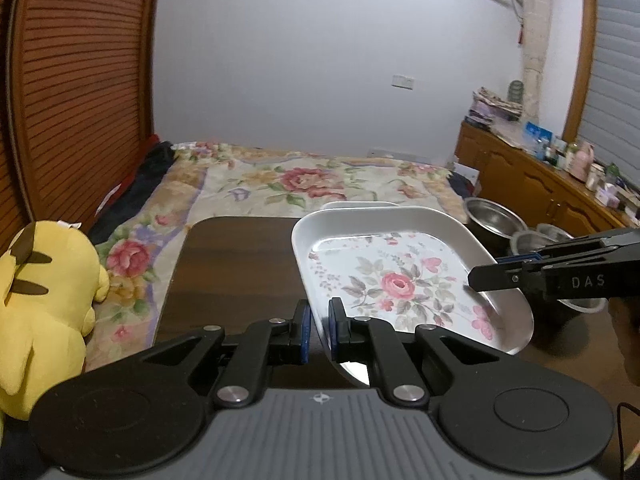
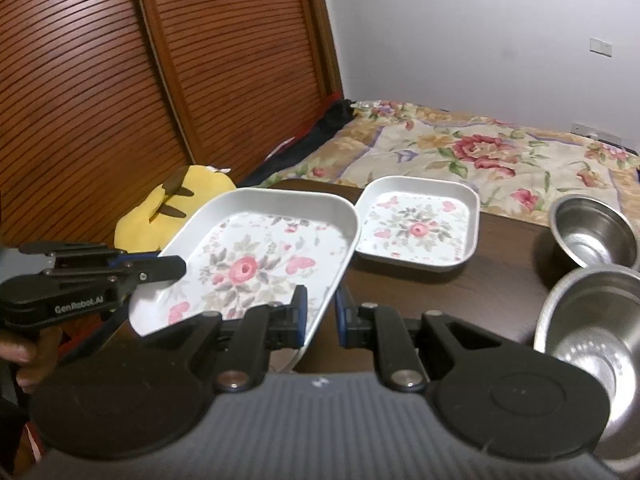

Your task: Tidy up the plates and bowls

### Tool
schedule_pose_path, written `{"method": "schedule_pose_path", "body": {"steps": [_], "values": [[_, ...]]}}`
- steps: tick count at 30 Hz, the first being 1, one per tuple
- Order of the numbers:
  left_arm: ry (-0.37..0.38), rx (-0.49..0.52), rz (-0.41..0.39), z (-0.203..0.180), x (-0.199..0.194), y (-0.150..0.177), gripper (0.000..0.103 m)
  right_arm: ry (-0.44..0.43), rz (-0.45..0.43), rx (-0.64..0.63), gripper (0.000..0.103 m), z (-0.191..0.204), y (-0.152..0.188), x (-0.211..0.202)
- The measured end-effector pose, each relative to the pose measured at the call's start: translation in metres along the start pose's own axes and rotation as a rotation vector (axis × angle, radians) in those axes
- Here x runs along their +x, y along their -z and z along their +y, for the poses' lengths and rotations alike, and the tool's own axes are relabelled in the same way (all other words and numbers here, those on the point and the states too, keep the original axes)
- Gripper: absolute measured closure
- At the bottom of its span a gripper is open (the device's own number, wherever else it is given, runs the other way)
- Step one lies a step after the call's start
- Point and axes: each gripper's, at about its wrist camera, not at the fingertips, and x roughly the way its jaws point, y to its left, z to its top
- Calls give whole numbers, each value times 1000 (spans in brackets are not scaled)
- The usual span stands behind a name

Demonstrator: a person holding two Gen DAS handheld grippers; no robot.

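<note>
**Two grippers share one floral plate: hold it by the rims**

You have the large white square plate with the rose print (image 2: pixel 256 264) lifted and tilted above the dark wooden tabletop (image 1: pixel 240 264), carried between both tools. Your left gripper (image 1: pixel 319 330) straddles the plate's near rim, with one blue-padded finger on each side of the raised wall; the jaws look close on it, though a sliver of gap shows on the outer side. Your right gripper (image 2: pixel 320 318) brackets the opposite rim in the same way, and I cannot tell whether its outer pad is actually touching, so treat that grip as unproven.

A smaller white square plate with the same rose print (image 2: pixel 418 226) lies flat toward the far edge of the tabletop, just beyond the lifted one. Two stainless steel bowls (image 2: pixel 592 236) sit along the right edge, one behind the other.

The lifted plate looks stiff, smooth and glossy, probably melamine or enamelled metal, so I judge it light but slippery. The upright rim is the only real purchase; pinch it square across the wall, well down from the lip. Keep both rims level, since a tilt loads one pad and invites a slide. The bowls will likely be thin, hard and slick too; take them by the rim.
</note>
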Motion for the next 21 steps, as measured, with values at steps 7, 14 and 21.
{"method": "schedule_pose_path", "body": {"steps": [7, 14, 21], "values": [[23, 23, -1, -13, -14, 7, 92, 15, -17, 18, 86, 1, 16, -18], [47, 29, -4, -22, -28, 14, 92, 25, -24, 50, 86, 2, 35, -33], [67, 41, -6, -36, -39, 24, 92, 36, -30, 100, 86, -2, 57, -42]]}}
